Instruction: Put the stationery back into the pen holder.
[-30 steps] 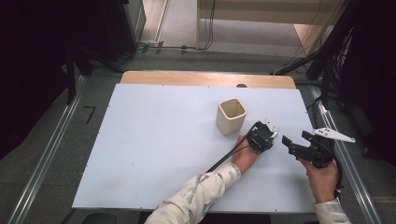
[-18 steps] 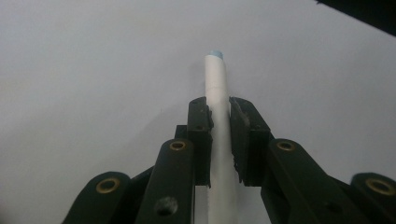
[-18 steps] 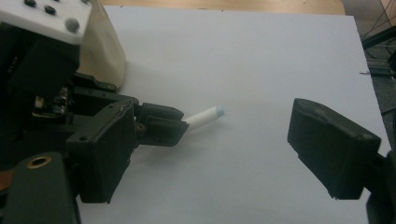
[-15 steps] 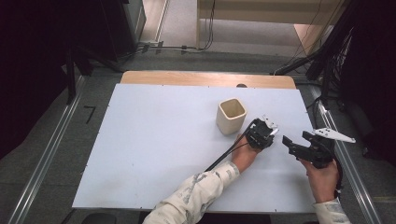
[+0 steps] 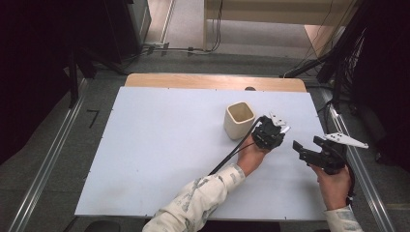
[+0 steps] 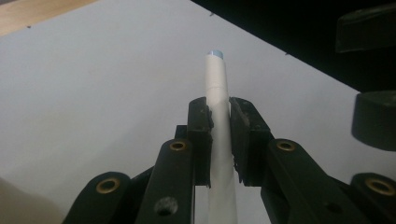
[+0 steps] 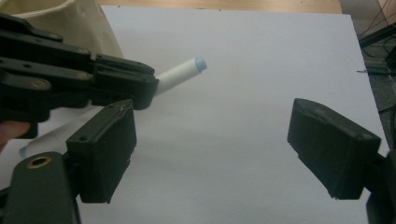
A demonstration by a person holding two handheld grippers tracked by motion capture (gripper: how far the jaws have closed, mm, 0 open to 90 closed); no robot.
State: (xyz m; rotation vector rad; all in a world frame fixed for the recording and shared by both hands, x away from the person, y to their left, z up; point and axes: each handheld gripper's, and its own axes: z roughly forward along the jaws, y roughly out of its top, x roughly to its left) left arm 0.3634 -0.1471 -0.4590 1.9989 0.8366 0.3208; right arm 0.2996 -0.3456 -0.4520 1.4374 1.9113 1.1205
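Sleeves at the near table edge, patterned on the left forearm, both reaching forward over a white table (image 5: 145, 159). Near the right edge, right gripper (image 5: 306, 146) held in a bare hand, pointing left, black jaws standing well apart with nothing between them; grey three-cornered plate (image 5: 345, 140) on top. Seen from the right gripper view, two broad black pads (image 7: 332, 147) with bare white surface in the gap.

Just left of it and a little farther, left gripper (image 5: 278, 124) held above the table, jaws together and clamped on a white marker (image 6: 217, 100). In the left gripper view, marker gripped around mid-barrel, pads pressed on both sides, pale blue end cap pointing away from the camera, barrel running down out of frame between the jaws. In the right gripper view, same marker (image 7: 180, 73) sticking out of the left gripper's jaws, tilted up to the right, blue cap clear of the table. Black cable (image 5: 232, 153) trailing from the left gripper back along the forearm.

Just beyond and left of the left gripper, cream square cup (image 5: 239, 120) standing upright, open mouth up, near the marker but apart from it. Farther back, strip of wooden tabletop (image 5: 212, 81) past the white surface, then grey floor with cables.
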